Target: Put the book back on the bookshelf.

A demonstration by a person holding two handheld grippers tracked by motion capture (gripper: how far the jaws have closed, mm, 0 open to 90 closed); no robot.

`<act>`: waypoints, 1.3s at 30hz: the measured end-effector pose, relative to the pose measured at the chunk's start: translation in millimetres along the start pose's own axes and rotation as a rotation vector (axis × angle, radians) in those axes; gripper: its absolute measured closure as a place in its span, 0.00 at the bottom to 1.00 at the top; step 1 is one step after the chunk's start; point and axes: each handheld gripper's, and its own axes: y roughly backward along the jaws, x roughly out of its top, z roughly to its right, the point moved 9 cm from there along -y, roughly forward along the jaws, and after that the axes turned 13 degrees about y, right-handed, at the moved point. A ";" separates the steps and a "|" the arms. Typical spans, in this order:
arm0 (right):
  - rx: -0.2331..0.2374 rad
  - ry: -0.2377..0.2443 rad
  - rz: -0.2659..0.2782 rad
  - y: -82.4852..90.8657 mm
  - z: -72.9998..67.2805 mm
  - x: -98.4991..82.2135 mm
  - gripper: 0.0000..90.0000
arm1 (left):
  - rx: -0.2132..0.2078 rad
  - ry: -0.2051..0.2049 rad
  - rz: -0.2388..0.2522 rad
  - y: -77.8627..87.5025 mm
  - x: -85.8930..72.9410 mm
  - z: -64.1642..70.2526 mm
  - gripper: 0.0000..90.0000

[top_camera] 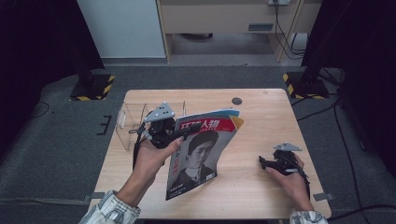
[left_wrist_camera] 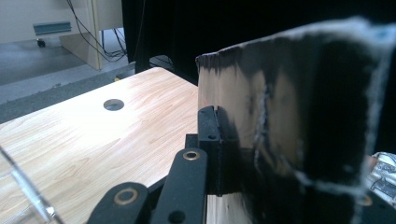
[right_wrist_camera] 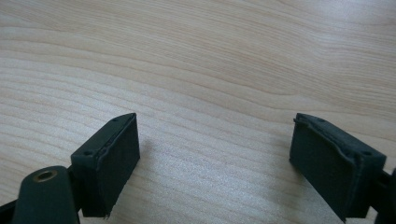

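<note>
A magazine (top_camera: 198,154) with a red title band and a portrait on its cover hangs tilted above the wooden table (top_camera: 261,121). My left gripper (top_camera: 180,135) is shut on the magazine's upper left edge. In the left gripper view the dark, blurred magazine (left_wrist_camera: 299,116) stands clamped beside the black jaw. My right gripper (top_camera: 262,162) rests low over the table at the right. Its black fingers (right_wrist_camera: 109,158) stand wide apart over bare wood, with nothing between them.
A clear plastic rack (top_camera: 135,119) stands at the table's back left, behind my left hand. A round hole (top_camera: 236,101) sits near the far edge. Stand bases with yellow-black stripes (top_camera: 93,86) rest on the floor beyond the table.
</note>
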 end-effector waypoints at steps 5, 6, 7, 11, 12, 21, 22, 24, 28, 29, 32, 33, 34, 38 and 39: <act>0.000 0.001 0.000 0.0 0.0 0.0 0.18 | 0.011 0.003 0.005 11.1 -2.4 -5.9 0.96; 0.002 0.001 -0.001 0.2 -0.1 -0.1 0.18 | 0.010 0.005 0.006 13.2 -3.0 -7.1 0.96; 0.002 0.001 -0.001 0.2 -0.1 -0.1 0.18 | 0.010 0.005 0.006 13.2 -3.0 -7.1 0.96; 0.005 0.005 -0.001 0.3 -0.5 -0.1 0.18 | 0.018 0.014 0.010 21.9 -5.6 -12.7 0.96; 0.006 0.005 -0.001 0.3 -0.6 -0.1 0.18 | 0.023 0.018 0.014 27.4 -6.4 -14.9 0.96; 0.006 0.007 0.000 0.4 -0.6 -0.2 0.18 | 0.062 0.031 0.047 56.2 -4.0 -30.0 0.96; 0.006 0.008 0.000 0.4 -0.7 -0.2 0.18 | 0.072 0.036 0.054 62.9 -3.4 -34.4 0.96; 0.006 0.006 0.000 0.5 -0.9 -0.2 0.18 | 0.087 0.036 0.054 68.4 -4.1 -38.5 0.96; 0.006 0.008 0.000 0.4 -0.7 -0.2 0.18 | 0.107 0.030 0.050 75.4 -6.0 -43.9 0.96; 0.007 0.008 0.001 0.4 -0.7 -0.2 0.18 | 0.110 0.034 0.052 77.5 -6.7 -45.9 0.96; 0.007 0.006 0.000 0.5 -0.8 -0.2 0.18 | 0.118 0.051 0.059 84.6 -9.4 -52.1 0.96; 0.007 0.006 0.000 0.5 -0.9 -0.2 0.18 | 0.120 0.051 0.060 86.1 -9.9 -53.1 0.96; 0.005 0.005 0.000 0.4 -0.9 0.0 0.18 | 0.123 0.052 0.061 87.5 -10.4 -53.9 0.96; 0.008 0.006 0.000 0.5 -1.1 -0.1 0.18 | 0.130 0.060 0.068 93.1 -11.4 -58.1 0.96; 0.008 0.006 0.000 0.5 -1.2 -0.1 0.18 | 0.131 0.061 0.071 94.1 -11.5 -59.0 0.96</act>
